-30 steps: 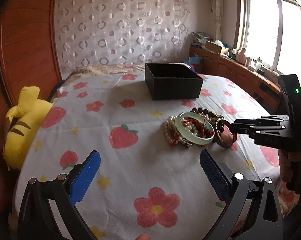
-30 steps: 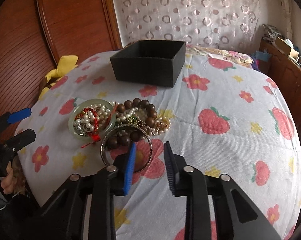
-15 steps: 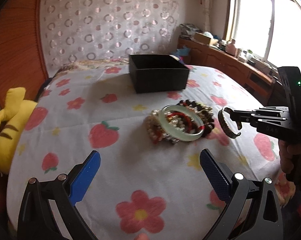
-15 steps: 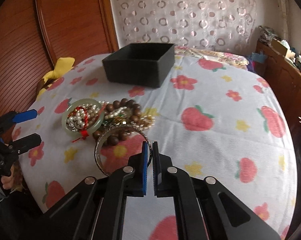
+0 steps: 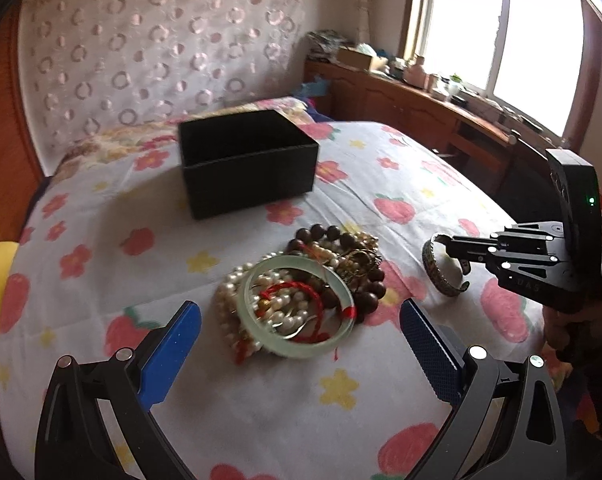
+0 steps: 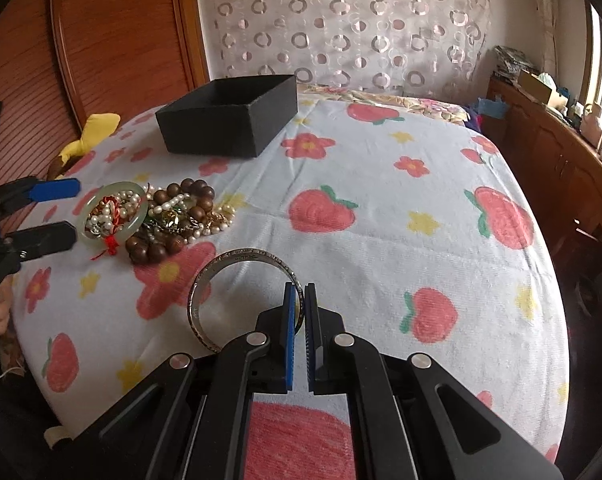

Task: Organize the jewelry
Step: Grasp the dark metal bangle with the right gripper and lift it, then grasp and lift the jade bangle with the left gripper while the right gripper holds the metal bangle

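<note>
A silver cuff bangle [image 6: 237, 296] is pinched at its right-hand edge between the nearly closed fingers of the right gripper [image 6: 300, 300], low in the centre of the right wrist view. In the left wrist view the same bangle [image 5: 441, 268] is seen at the right of the frame, raised clear of the bedspread [image 6: 381, 220] at the tip of the right gripper [image 5: 447, 246].

The rest of the jewelry is gathered in a pile [image 6: 169, 216] at the left of the right wrist view. A pale green jade bangle [image 6: 113, 212] lies on the pile's left side, with pearls and red cord [image 6: 111, 242] seen through its ring, and dark wooden beads [image 6: 193, 196] lie beside it to the right. In the left wrist view the jade bangle [image 5: 297, 306] sits in the centre of the frame.

An open black box [image 6: 229, 114] stands on the bedspread in the upper left of the right wrist view, well apart from the pile; in the left wrist view the box [image 5: 247, 162] is seen above centre.

The left gripper [image 5: 301, 336] is held wide open, with nothing between its blue pads [image 5: 173, 352], and the jade bangle appears between them. In the right wrist view the left gripper [image 6: 67, 210] is seen at the left edge, just beside the jade bangle.

A yellow plush toy [image 6: 89, 134] lies at the bedspread's edge by the wooden headboard [image 6: 113, 40].
</note>
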`<act>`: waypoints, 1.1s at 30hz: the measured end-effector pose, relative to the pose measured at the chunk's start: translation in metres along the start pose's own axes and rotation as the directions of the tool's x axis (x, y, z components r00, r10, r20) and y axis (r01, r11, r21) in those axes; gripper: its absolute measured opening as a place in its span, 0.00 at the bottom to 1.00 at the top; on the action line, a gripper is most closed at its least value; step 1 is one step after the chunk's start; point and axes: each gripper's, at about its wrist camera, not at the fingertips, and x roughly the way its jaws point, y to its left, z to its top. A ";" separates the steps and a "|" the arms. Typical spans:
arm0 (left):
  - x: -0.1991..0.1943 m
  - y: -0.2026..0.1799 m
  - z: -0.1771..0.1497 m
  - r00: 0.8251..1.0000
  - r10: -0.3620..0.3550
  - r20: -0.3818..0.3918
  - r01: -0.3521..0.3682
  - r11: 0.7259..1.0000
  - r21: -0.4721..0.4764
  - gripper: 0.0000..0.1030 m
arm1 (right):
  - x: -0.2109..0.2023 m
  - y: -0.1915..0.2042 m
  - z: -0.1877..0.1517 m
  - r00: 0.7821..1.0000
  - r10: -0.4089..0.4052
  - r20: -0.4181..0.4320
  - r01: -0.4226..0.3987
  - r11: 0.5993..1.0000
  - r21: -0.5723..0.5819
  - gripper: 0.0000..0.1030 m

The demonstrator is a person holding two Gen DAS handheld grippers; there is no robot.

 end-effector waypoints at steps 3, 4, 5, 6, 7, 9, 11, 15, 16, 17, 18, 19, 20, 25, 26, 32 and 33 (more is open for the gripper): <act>0.010 0.000 0.003 0.999 -0.006 -0.035 0.006 1.000 0.012 0.92 | 0.001 0.001 -0.001 1.000 -0.013 0.006 0.013 1.000 -0.005 0.05; 0.013 0.000 0.003 0.999 -0.005 -0.043 0.006 1.000 0.020 0.89 | 0.001 0.003 -0.002 1.000 -0.021 0.009 0.021 1.000 -0.013 0.05; 0.016 -0.002 0.003 0.998 0.002 -0.058 0.000 0.999 0.036 0.84 | 0.001 0.004 -0.002 1.000 -0.029 0.011 0.029 0.999 -0.020 0.05; 0.019 -0.003 0.002 0.998 0.009 -0.067 -0.006 0.999 0.047 0.82 | 0.001 0.006 -0.002 0.999 -0.039 0.014 0.040 0.999 -0.030 0.05; 0.022 -0.004 0.002 0.997 0.018 -0.079 -0.013 0.998 0.059 0.79 | 0.001 0.007 -0.002 0.999 -0.043 0.015 0.044 0.998 -0.034 0.05; 0.024 -0.006 0.003 0.996 0.038 -0.084 -0.031 0.996 0.078 0.77 | 0.002 0.007 -0.001 0.999 -0.042 0.014 0.043 0.999 -0.030 0.05; 0.026 -0.006 0.004 0.995 0.050 -0.089 -0.042 0.995 0.088 0.76 | 0.002 0.007 -0.001 0.999 -0.039 0.014 0.039 0.999 -0.024 0.05; 0.031 -0.009 0.006 0.993 0.068 -0.099 -0.057 0.992 0.111 0.76 | 0.002 0.007 -0.002 0.999 -0.040 0.015 0.040 0.999 -0.020 0.05; 0.032 -0.010 0.007 0.992 0.075 -0.104 -0.062 0.991 0.119 0.76 | 0.002 0.007 -0.002 0.999 -0.041 0.015 0.041 0.999 -0.021 0.05; 0.034 -0.011 0.007 0.991 0.081 -0.107 -0.067 0.990 0.128 0.76 | 0.002 0.007 -0.002 0.999 -0.041 0.015 0.041 0.999 -0.021 0.05; 0.034 -0.012 0.007 0.990 0.087 -0.109 -0.072 0.988 0.135 0.76 | 0.002 0.007 -0.002 0.999 -0.041 0.015 0.041 0.999 -0.021 0.05; 0.035 -0.013 0.007 0.989 0.096 -0.111 -0.079 0.986 0.146 0.76 | 0.002 0.006 -0.002 0.999 -0.040 0.015 0.041 0.999 -0.021 0.05; 0.036 -0.014 0.007 0.988 0.106 -0.113 -0.087 0.983 0.162 0.76 | 0.002 0.006 -0.001 0.999 -0.039 0.015 0.040 0.999 -0.019 0.05; 0.038 -0.015 0.006 0.986 0.127 -0.108 -0.103 0.974 0.204 0.70 | 0.002 0.006 -0.001 0.999 -0.041 0.013 0.041 0.999 -0.020 0.05; 0.037 -0.015 0.007 0.987 0.125 -0.104 -0.102 0.973 0.205 0.67 | 0.002 0.006 -0.001 0.999 -0.041 0.011 0.041 0.999 -0.020 0.05; 0.022 -0.014 0.009 0.994 0.090 -0.061 -0.076 0.979 0.191 0.67 | 0.004 0.006 -0.002 0.999 -0.046 0.005 0.046 0.999 -0.026 0.06; 0.018 -0.013 0.011 0.995 0.088 -0.050 -0.078 0.979 0.186 0.67 | 0.004 0.006 -0.002 0.999 -0.042 0.000 0.042 0.999 -0.026 0.08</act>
